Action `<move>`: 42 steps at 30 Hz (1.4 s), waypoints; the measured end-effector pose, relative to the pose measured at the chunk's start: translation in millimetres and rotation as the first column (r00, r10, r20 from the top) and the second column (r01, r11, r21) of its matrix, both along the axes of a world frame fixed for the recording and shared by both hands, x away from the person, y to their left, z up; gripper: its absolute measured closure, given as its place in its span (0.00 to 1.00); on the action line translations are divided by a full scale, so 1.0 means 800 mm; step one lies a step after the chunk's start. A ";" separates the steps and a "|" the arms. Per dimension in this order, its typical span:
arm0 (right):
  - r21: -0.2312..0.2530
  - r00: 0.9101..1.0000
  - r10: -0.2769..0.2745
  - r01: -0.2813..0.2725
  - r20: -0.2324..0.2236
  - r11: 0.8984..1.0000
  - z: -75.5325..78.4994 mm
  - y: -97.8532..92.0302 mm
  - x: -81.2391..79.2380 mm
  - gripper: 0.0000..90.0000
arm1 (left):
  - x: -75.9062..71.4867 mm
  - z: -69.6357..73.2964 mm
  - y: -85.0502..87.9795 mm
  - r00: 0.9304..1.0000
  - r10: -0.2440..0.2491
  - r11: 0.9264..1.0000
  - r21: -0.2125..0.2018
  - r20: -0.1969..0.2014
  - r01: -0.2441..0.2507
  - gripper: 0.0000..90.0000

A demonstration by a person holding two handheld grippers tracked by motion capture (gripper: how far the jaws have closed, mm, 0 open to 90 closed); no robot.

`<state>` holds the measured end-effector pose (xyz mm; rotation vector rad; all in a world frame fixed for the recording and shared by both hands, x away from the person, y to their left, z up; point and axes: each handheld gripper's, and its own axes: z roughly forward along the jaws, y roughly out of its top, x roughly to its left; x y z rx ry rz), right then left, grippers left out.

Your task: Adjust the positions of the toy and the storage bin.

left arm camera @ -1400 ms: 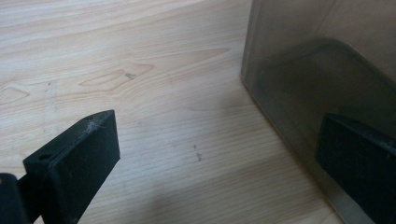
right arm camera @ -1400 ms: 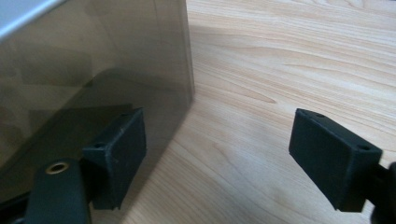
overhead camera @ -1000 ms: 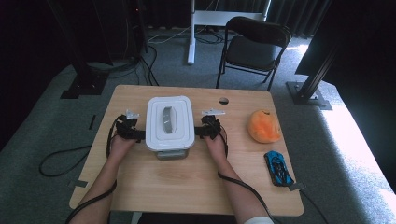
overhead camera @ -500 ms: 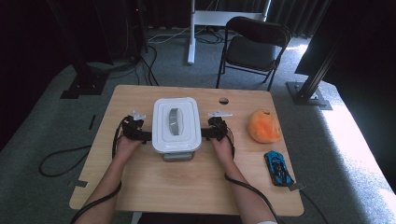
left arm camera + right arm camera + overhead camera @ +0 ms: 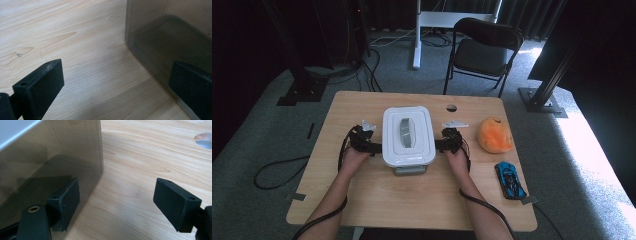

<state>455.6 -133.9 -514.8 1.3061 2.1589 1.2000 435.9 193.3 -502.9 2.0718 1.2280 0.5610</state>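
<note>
A translucent box with a white lid and grey handle [image 5: 408,135] stands in the middle of the wooden table [image 5: 412,205]. My left gripper [image 5: 374,147] lies level against the box's left side and my right gripper [image 5: 439,146] against its right side. In the left gripper view the gripper [image 5: 115,87] has its jaws wide apart over bare wood, one jaw beside the smoky box wall [image 5: 170,32]. In the right gripper view the gripper [image 5: 121,203] is open too, one jaw close to the box wall [image 5: 50,157]. Nothing is clamped between either pair of jaws.
An orange soft lump [image 5: 495,135] lies right of the box, and a blue toy car [image 5: 510,180] sits nearer the front right edge. A round hole [image 5: 451,107] is in the tabletop behind the box. A black folding chair [image 5: 484,50] stands beyond the table.
The box and both hands beside it have shifted a little to the right across the table. Both sets of jaws stay apart.
</note>
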 end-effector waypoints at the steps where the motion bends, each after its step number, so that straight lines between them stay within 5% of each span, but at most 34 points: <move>1: -0.001 1.000 -0.003 0.003 -0.001 1.000 0.000 -0.002 -0.001 0.23 | 0.000 0.000 -0.001 1.000 -0.002 1.000 0.003 0.000 0.002 0.01; 23: -0.004 1.000 0.011 -0.011 0.000 1.000 0.001 -0.041 -0.027 0.25 | -0.025 0.005 -0.039 0.996 -0.088 0.996 0.019 0.007 0.088 0.01; 31: 0.043 1.000 0.004 -0.004 0.009 0.999 -0.003 -0.059 -0.050 0.25 | -0.038 0.005 -0.050 0.993 -0.114 0.993 0.026 0.011 0.114 0.01; 42: 0.008 0.999 0.026 -0.026 0.034 1.000 -0.001 -0.069 -0.069 0.25 | -0.057 0.005 -0.060 0.989 -0.149 0.988 0.033 0.013 0.148 0.01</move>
